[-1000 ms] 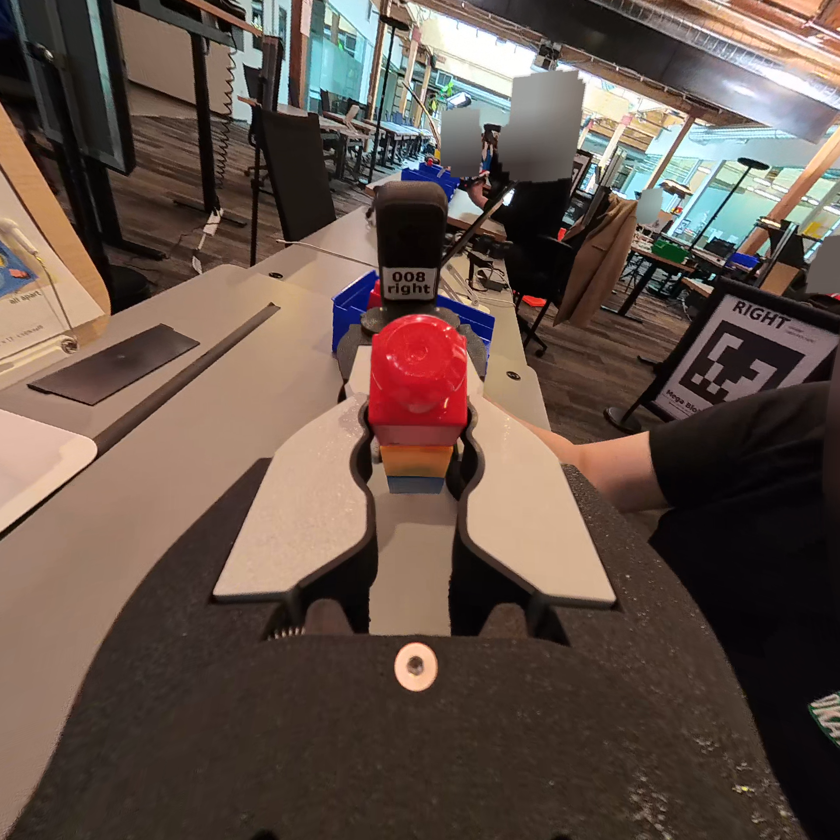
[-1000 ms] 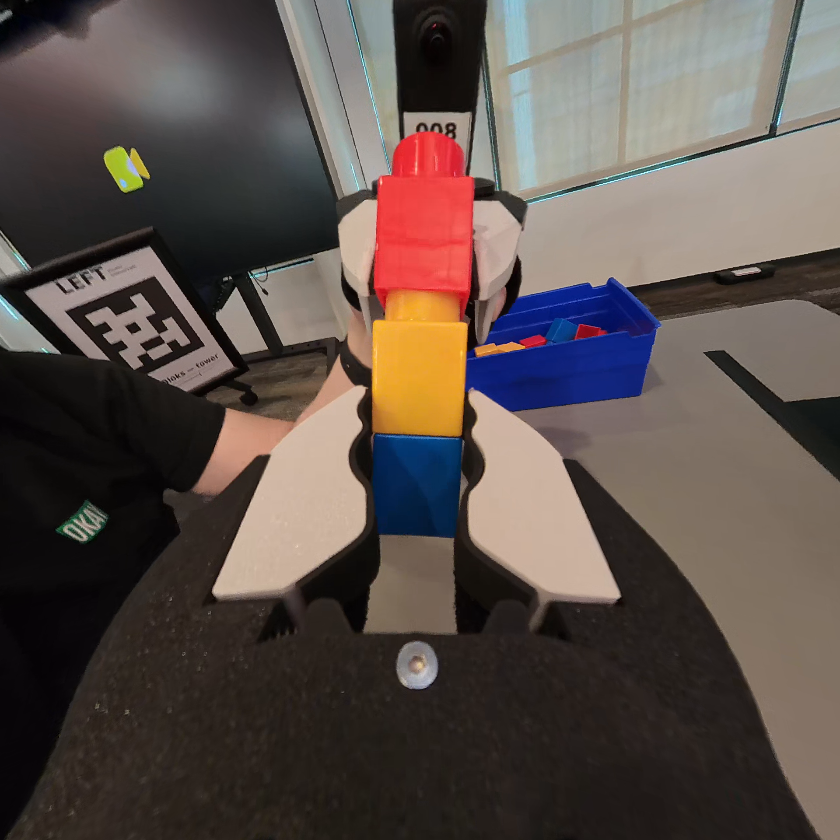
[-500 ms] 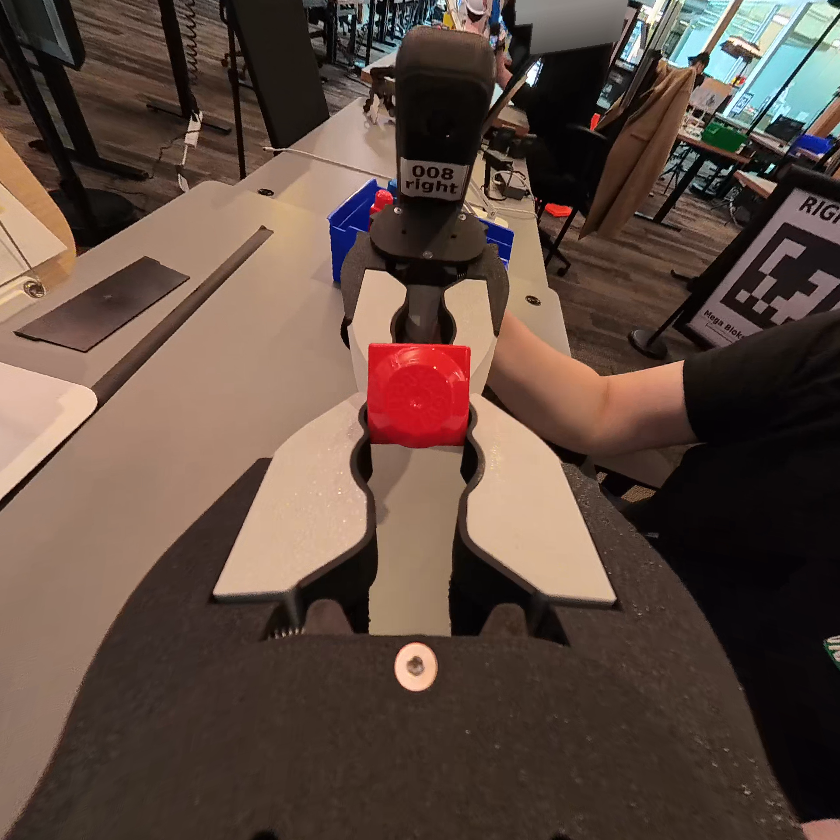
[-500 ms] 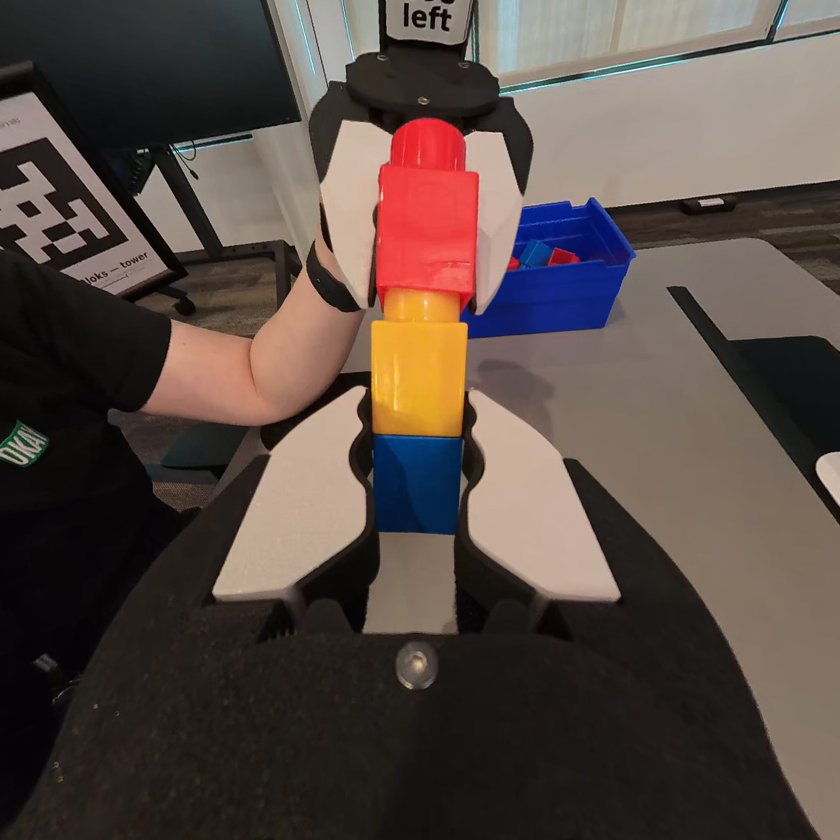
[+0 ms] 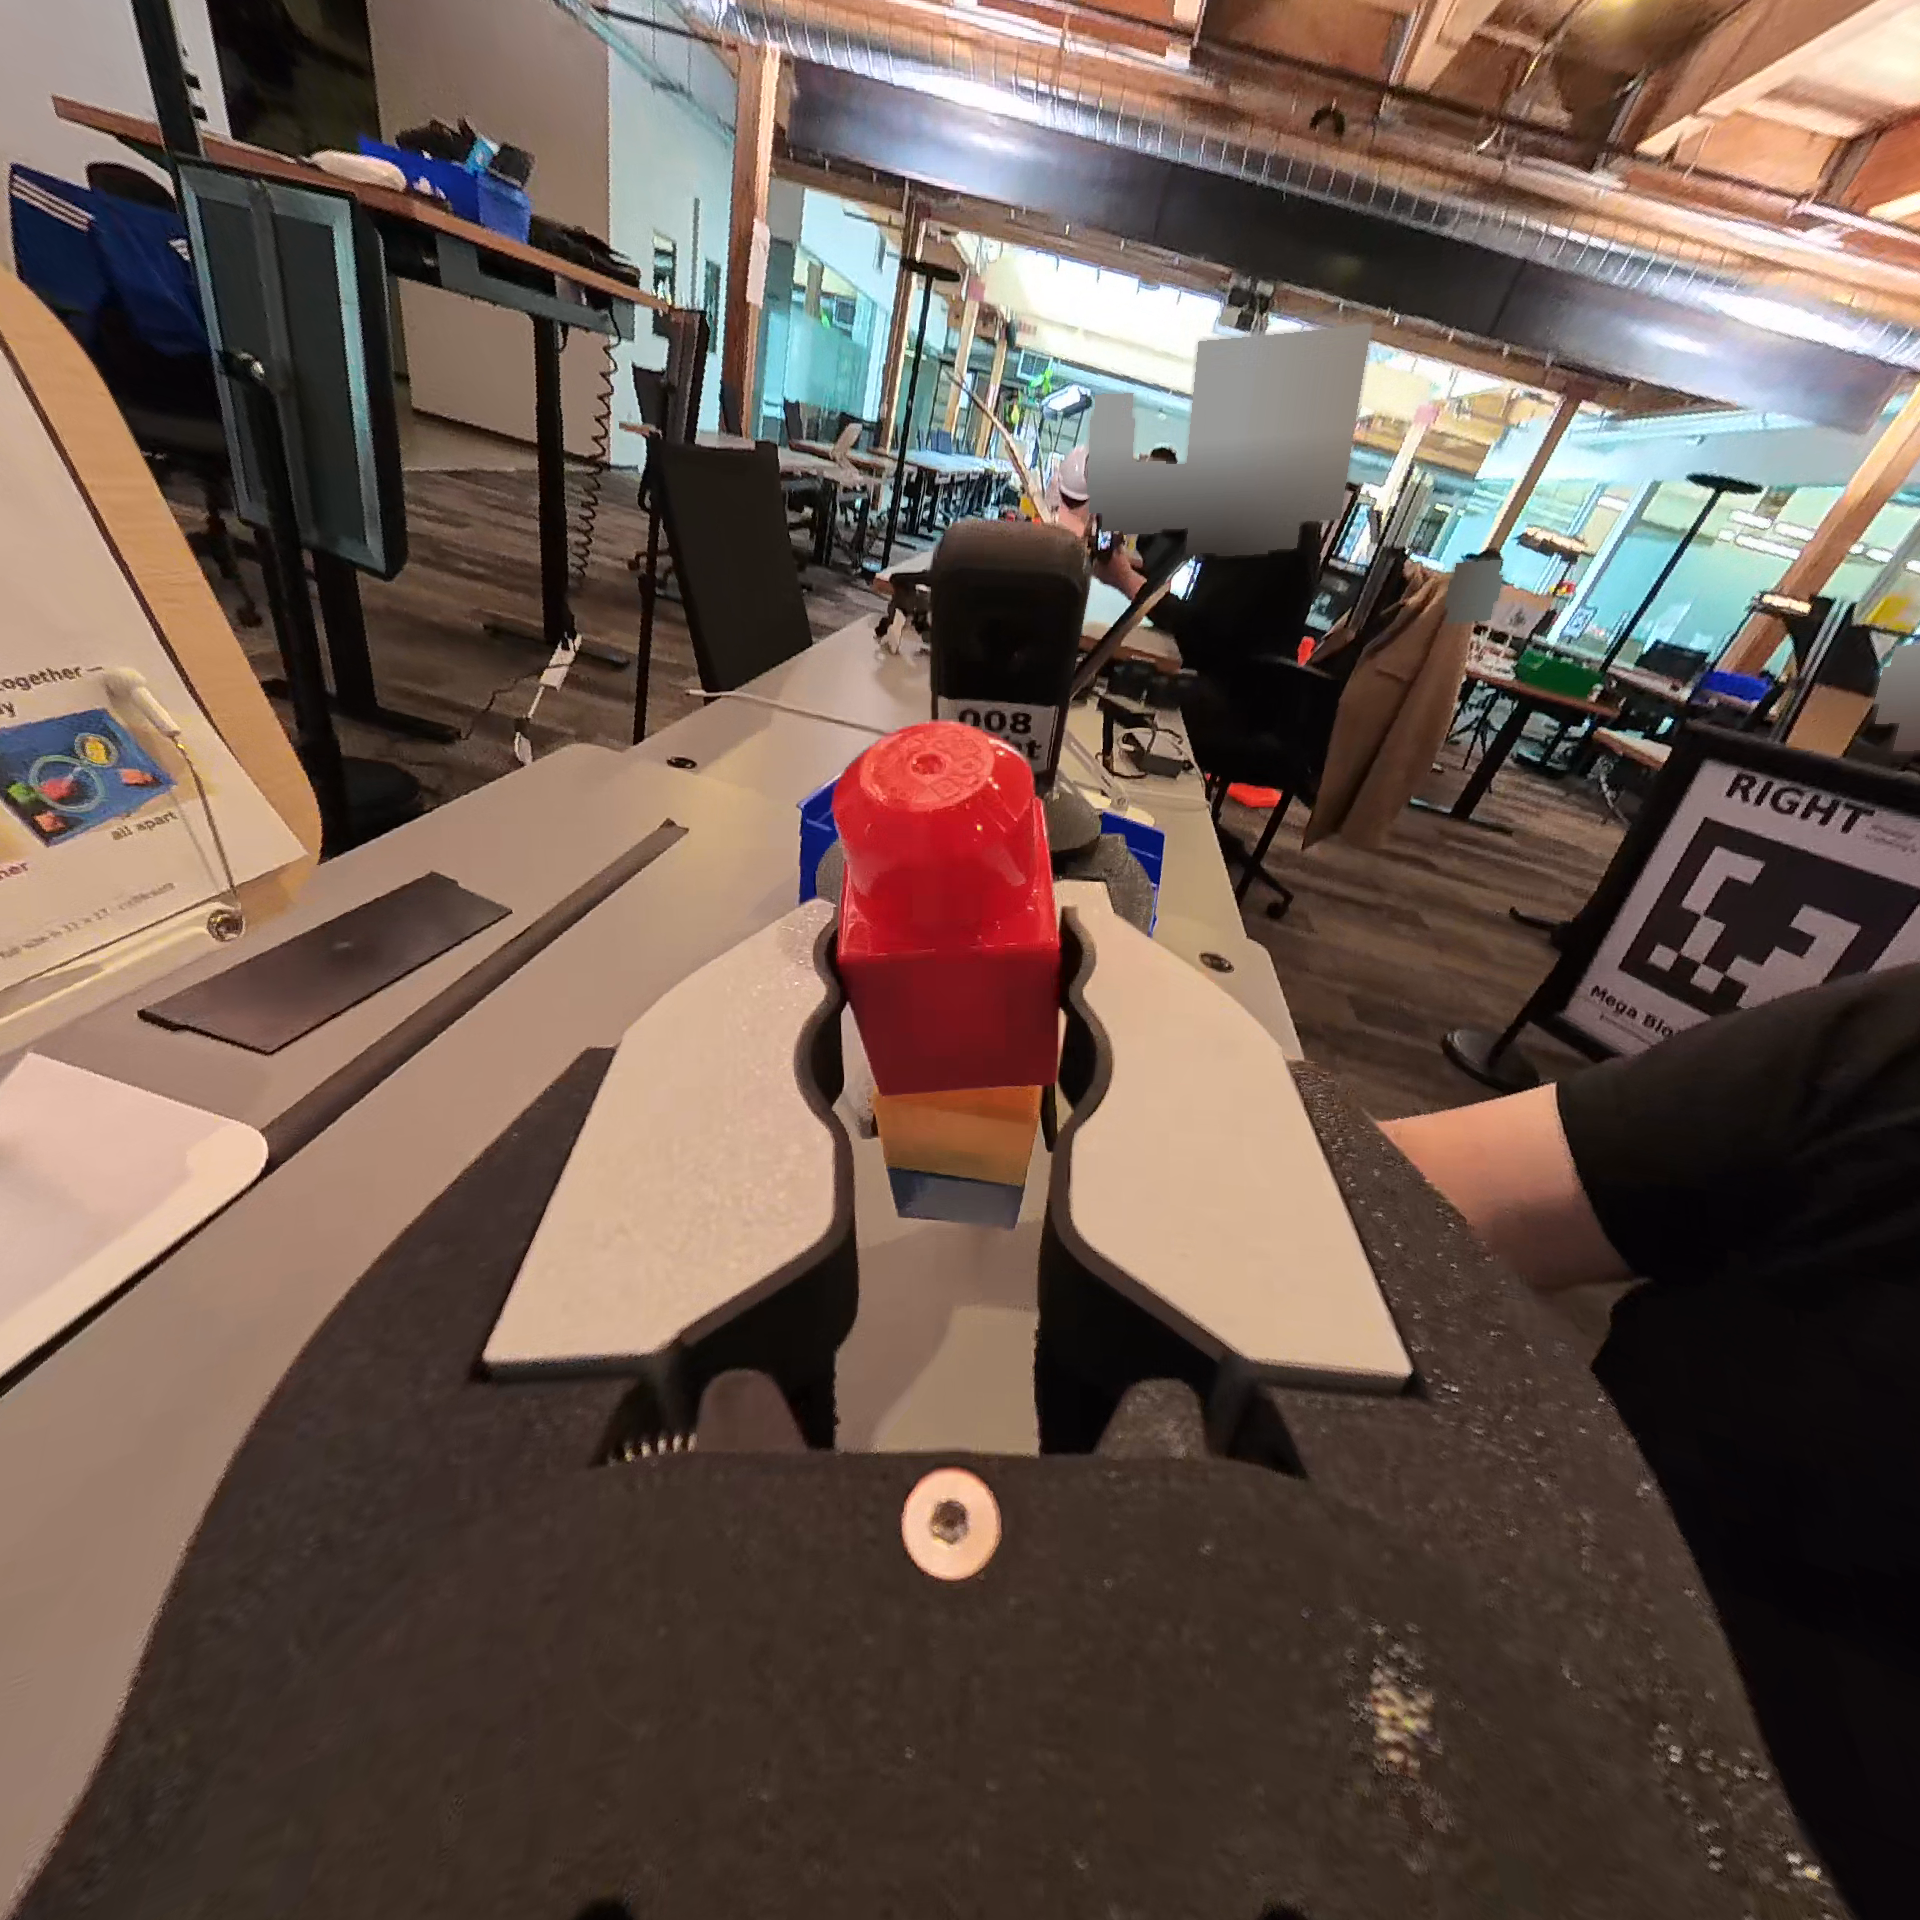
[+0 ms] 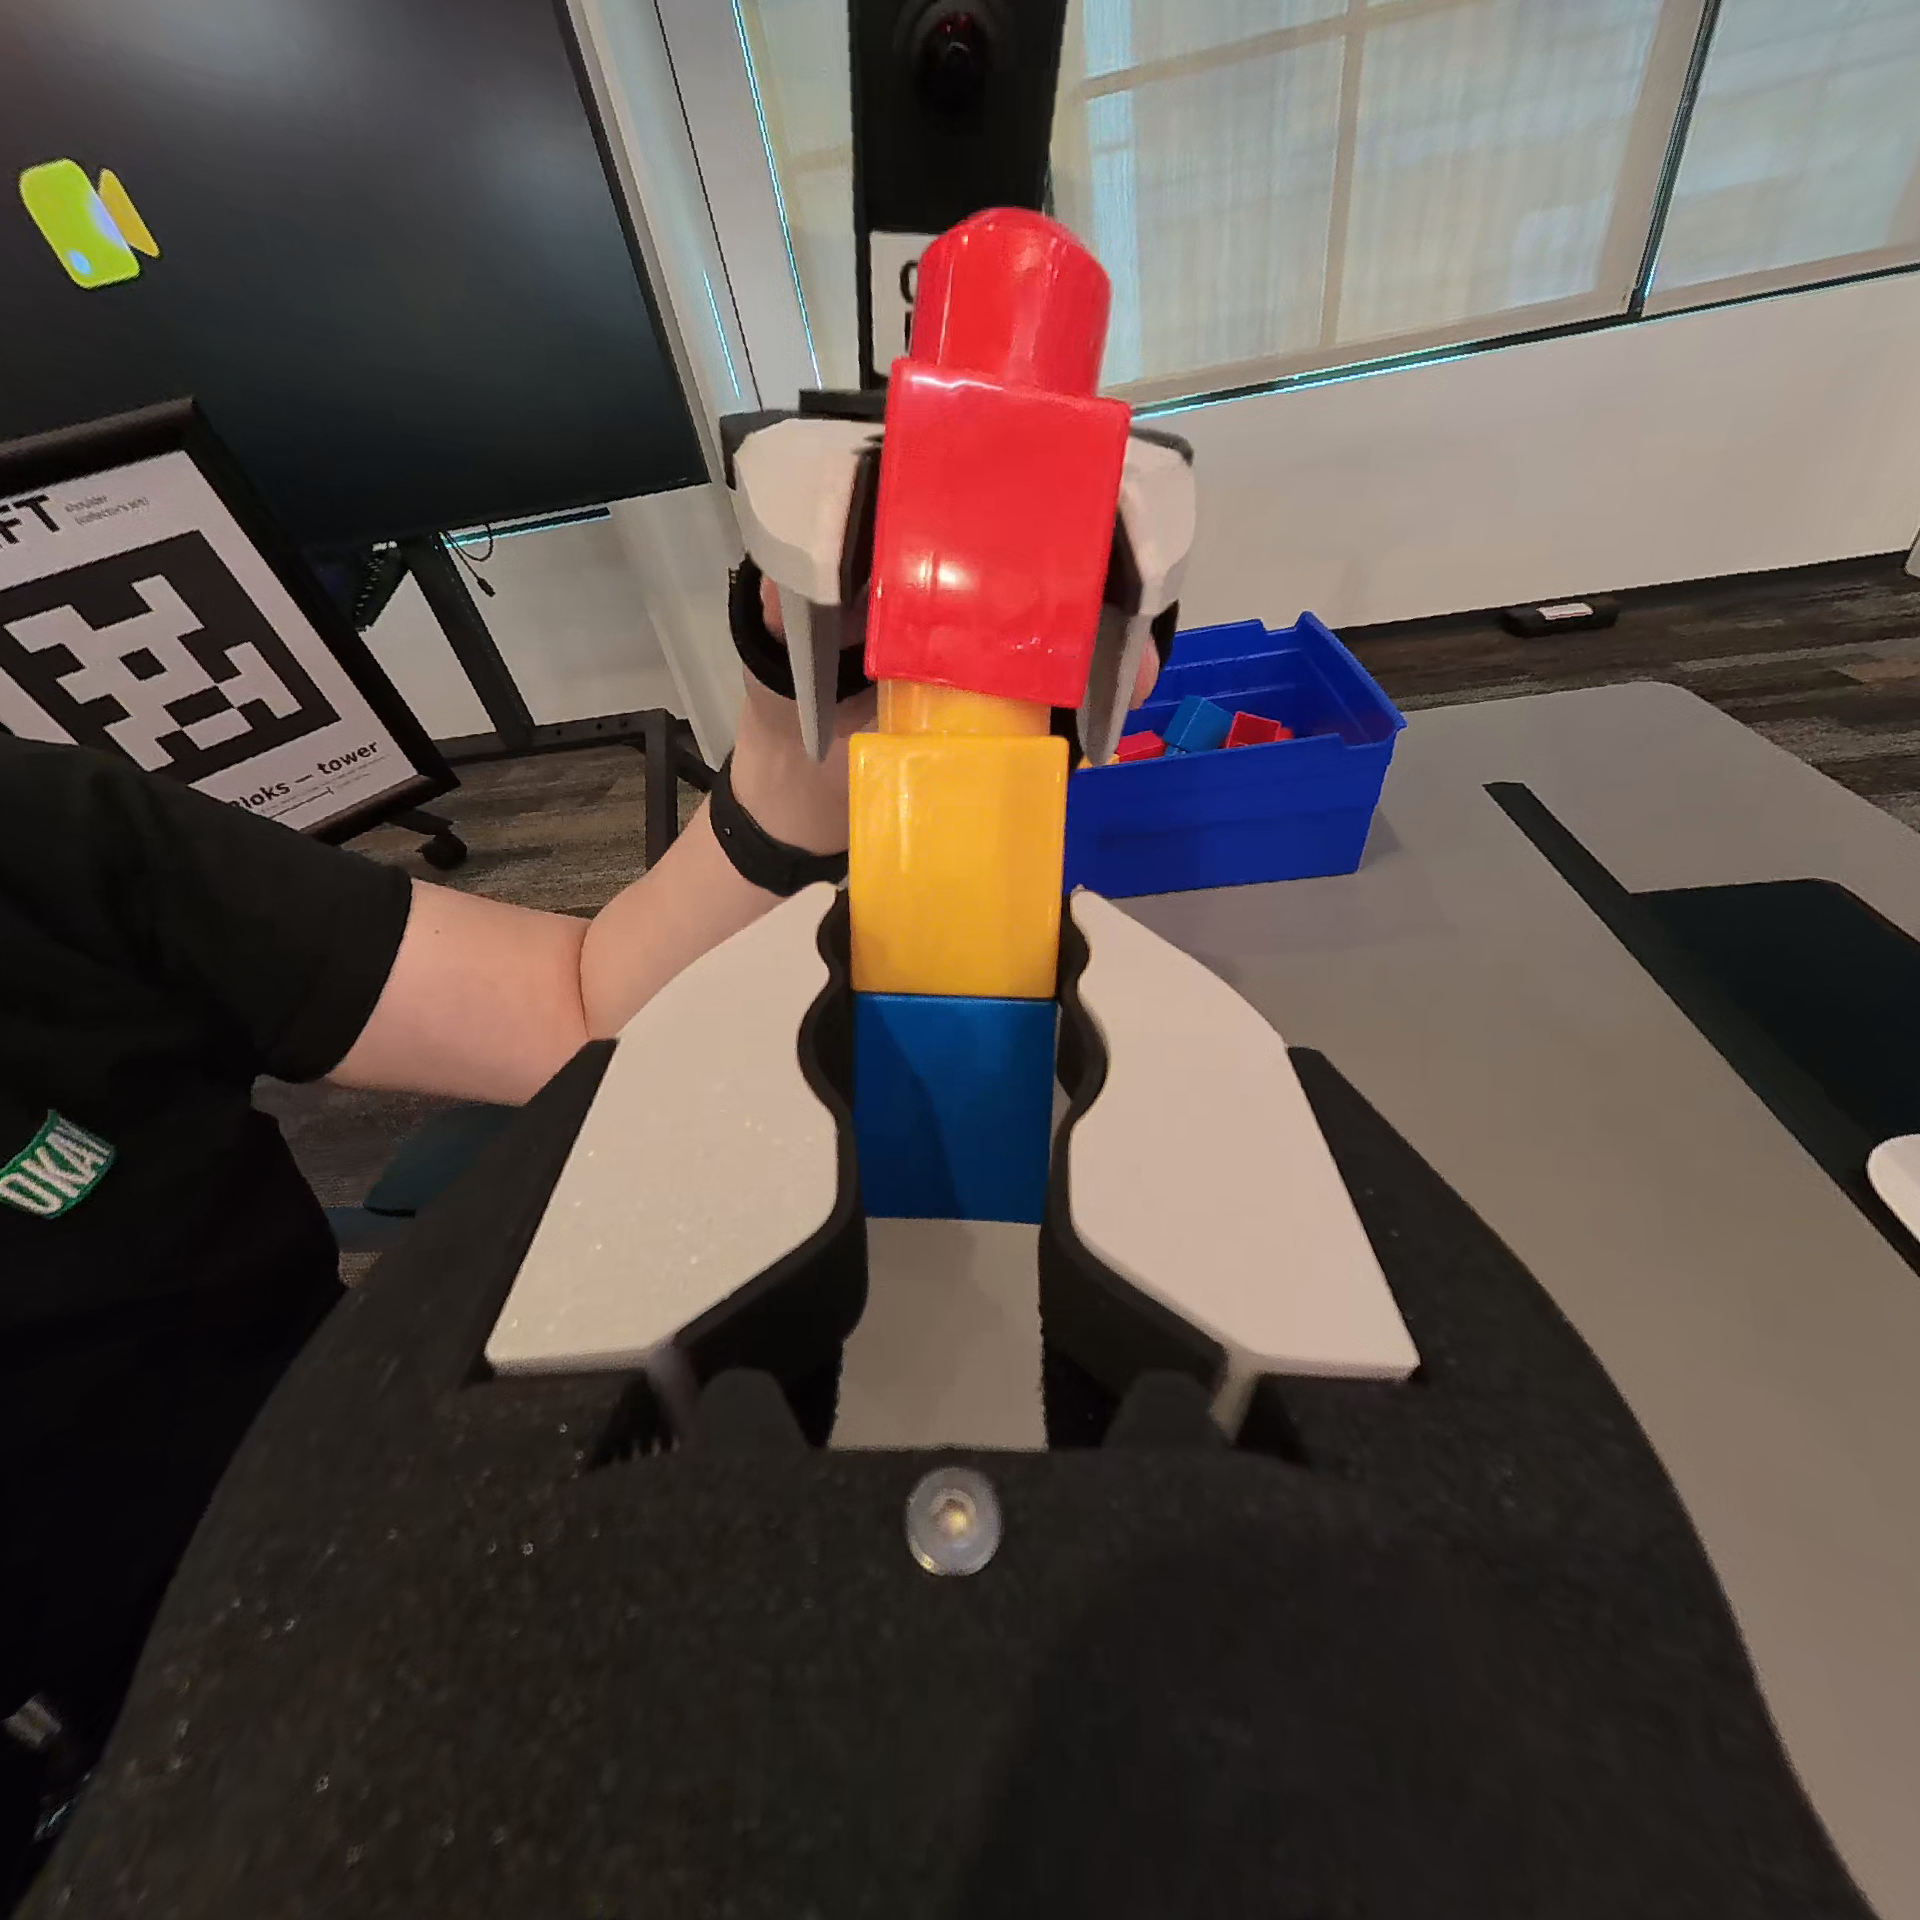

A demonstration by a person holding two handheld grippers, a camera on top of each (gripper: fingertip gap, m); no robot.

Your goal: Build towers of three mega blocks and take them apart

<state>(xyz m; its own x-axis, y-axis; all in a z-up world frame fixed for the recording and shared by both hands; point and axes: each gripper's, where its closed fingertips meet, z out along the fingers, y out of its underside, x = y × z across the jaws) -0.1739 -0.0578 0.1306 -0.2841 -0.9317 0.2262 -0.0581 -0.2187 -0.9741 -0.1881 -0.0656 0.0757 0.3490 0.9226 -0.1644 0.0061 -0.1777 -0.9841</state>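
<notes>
While right gripper (image 6: 954, 1039) clamps blue block (image 6: 951, 1107), left gripper (image 5: 948, 997) pinches red block (image 5: 951, 961).

We see three stacked blocks: the top block (image 6: 995, 530) on the middle block (image 6: 956, 862), that on the bottom block (image 6: 951, 1107). Behind them, to the right, a bin (image 6: 1247, 821) sits on the table (image 6: 1507, 1091), with loose blocks inside.

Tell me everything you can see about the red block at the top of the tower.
The red block is glossy plastic, a square body with one round stud on top. It is the top piece of a three-block tower, tilted slightly, sitting over the stud of the yellow block, part of which shows in a gap below it. The left tongs are shut on its two sides. Nothing rests on it.
</notes>
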